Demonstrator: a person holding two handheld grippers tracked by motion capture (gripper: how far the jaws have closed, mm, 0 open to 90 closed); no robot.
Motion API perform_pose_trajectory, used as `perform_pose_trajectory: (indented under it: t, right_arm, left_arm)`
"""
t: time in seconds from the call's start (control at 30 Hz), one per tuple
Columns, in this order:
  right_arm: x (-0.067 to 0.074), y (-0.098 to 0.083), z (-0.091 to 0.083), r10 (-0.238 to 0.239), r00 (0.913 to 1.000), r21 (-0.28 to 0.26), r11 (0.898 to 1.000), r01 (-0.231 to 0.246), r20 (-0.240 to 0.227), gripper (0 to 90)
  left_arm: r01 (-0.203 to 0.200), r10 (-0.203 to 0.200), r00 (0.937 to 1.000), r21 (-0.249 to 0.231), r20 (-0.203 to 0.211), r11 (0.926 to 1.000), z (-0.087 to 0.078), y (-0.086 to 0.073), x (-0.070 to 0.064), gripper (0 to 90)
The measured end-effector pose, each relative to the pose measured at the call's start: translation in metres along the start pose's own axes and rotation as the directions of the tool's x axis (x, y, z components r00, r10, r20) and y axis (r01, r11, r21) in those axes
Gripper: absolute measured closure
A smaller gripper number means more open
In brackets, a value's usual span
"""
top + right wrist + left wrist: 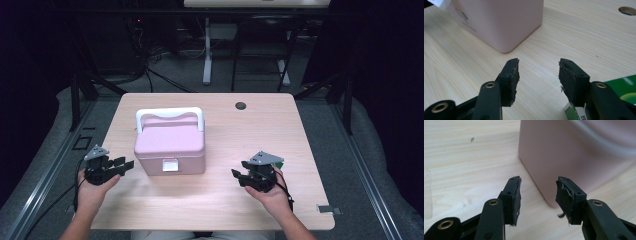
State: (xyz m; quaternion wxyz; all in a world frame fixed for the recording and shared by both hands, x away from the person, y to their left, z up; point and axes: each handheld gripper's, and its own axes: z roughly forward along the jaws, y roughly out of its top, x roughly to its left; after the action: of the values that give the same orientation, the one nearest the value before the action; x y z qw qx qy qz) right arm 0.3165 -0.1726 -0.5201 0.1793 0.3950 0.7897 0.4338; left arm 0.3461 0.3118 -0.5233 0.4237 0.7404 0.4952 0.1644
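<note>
So I've got the pink box (169,145) sitting a bit left of the middle of the table (260,135), lid down, white handle (170,114) folded up over the back, white latch (170,165) facing me. My left gripper (125,164) is just off the box's left side, low near the front corner, jaws partly apart with nothing between the pads; in the left gripper view that rounded corner sits right ahead of the gap but not inside it. My right gripper (238,176) is well off to the right of the box, jaws also partway apart and gripping nothing, though there's a green and white carton (624,92) lying right up against its right-hand jaw in the right gripper view. Can't tell if it's touching. What worries me: the box is smooth plastic on smooth wood, so if I push in with the left jaws alone it'll probably just skate sideways or spin instead of staying put. The gap also looks too narrow to take a wall of it, so I'd likely bump the corner. And that latch is small, so coming at it from the right at a slant could mean the pads slip off and shove the box back. Also that carton could get dragged along if I swing the right hand in carelessly.
</note>
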Motion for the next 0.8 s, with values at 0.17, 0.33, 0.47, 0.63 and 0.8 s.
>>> perform_pose_trajectory:
  t: [0.17,0.33,0.47,0.63,0.8]
  right_arm:
    - [-0.007,0.015,0.006,0.04,0.9992,0.003,0.999,-0.04,0.001,55.2]
    - [-0.013,0.03,0.022,0.095,0.9955,0.001,0.995,-0.095,-0.007,58.2]
    - [-0.013,0.041,0.041,0.115,0.9934,0.01,0.993,-0.115,-0.008,59.7]
    - [-0.004,0.05,0.064,0.08,0.9968,0.01,0.997,-0.08,0.006,60.3]
    - [0.002,0.057,0.08,0.092,0.9957,-0.017,0.996,-0.092,0.004,61.7]
  left_arm:
    - [0.013,-0.012,0.9998,0.013,-0.014,0.9998,0.005,0.018,0.006,56.2]
    - [0.024,-0.024,0.9997,-0.01,-0.003,0.9997,0.01,0.027,0.009,59.5]
    - [0.022,-0.022,0.9996,-0.033,0.017,0.9992,0.014,0.026,0.008,61.9]
    - [-0.006,0.006,0.9995,-0.017,0.032,0.9998,0.02,0.024,0.003,63.4]
    - [-0.017,0.017,0.9996,-0.018,0.024,0.9997,0.022,0.022,0.0,65.7]
